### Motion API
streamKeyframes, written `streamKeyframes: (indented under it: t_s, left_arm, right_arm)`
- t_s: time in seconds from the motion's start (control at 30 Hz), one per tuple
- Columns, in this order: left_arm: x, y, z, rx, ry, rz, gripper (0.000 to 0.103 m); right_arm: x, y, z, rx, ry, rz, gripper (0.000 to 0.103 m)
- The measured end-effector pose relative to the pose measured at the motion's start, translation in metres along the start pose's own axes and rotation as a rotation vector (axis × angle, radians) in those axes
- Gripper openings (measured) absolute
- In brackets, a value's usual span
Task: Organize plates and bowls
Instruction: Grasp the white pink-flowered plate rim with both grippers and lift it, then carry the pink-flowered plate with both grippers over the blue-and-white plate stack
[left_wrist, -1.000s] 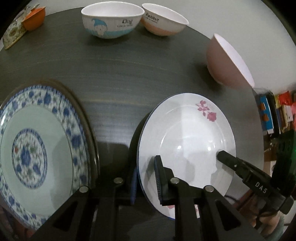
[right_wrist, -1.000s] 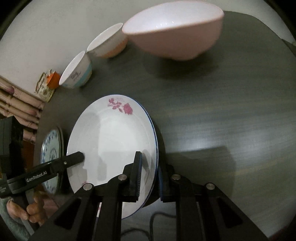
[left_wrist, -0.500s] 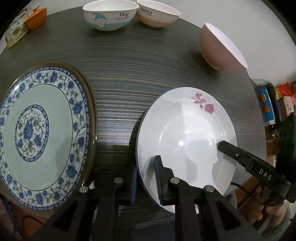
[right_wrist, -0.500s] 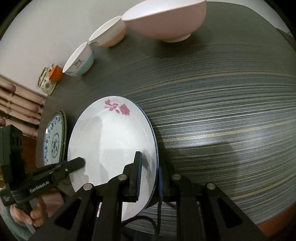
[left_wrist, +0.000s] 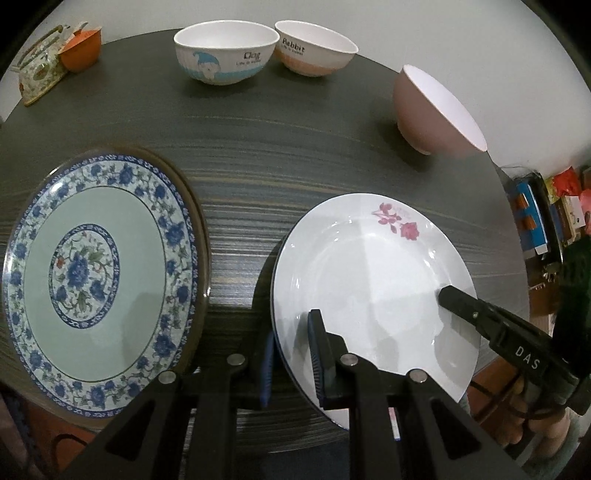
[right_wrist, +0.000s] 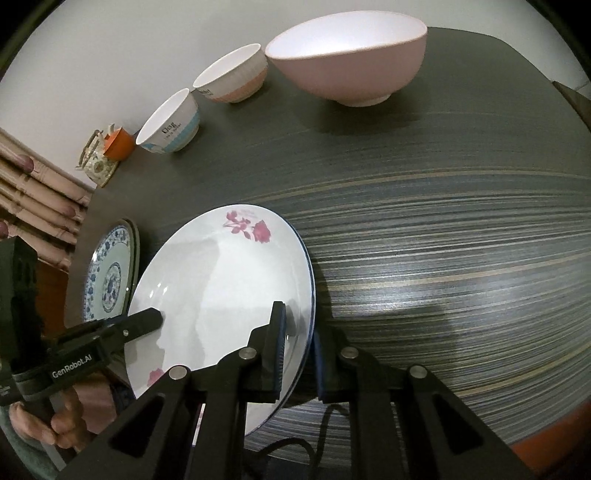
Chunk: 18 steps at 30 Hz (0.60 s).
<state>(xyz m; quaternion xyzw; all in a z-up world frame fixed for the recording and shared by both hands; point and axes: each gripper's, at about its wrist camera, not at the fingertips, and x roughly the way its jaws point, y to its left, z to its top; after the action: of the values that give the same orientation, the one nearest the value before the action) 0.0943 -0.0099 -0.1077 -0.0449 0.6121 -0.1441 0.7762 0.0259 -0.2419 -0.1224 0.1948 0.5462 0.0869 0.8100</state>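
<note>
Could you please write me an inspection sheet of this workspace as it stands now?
Surface: dark wood-grain table, streaked finish.
Job's things: white rose plate held at two opposite rim edges; blue floral plate lying to its left; Dog bowl, Rabbit bowl and pink bowl upright along the far edge.
Clutter: orange cup beside a floral holder in the far left corner.
Grippers: left gripper and right gripper each clamp the white plate's rim.
Cables: black cable below the right gripper.
Surroundings: pale wall; colourful boxes off the table's right.
</note>
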Motion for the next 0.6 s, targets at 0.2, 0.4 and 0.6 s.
streamKeyframes:
  t_s: [0.2,0.4,0.6]
  left_arm:
    - [-0.021,0.017,0.002,-0.017,-0.042,0.001,0.017]
    - [-0.049,0.046,0.005,-0.056,-0.091,0.018,0.017]
    - [-0.08,0.084,0.005,-0.118,-0.146,0.042,0.017]
  right_arm:
    - [-0.007,0.01,0.003,-0.017,-0.019,0.005,0.014]
    - [-0.013,0.03,0.012,-0.055,-0.041,0.022,0.014]
    - [-0.014,0.065,0.024,-0.114,-0.051,0.046,0.014]
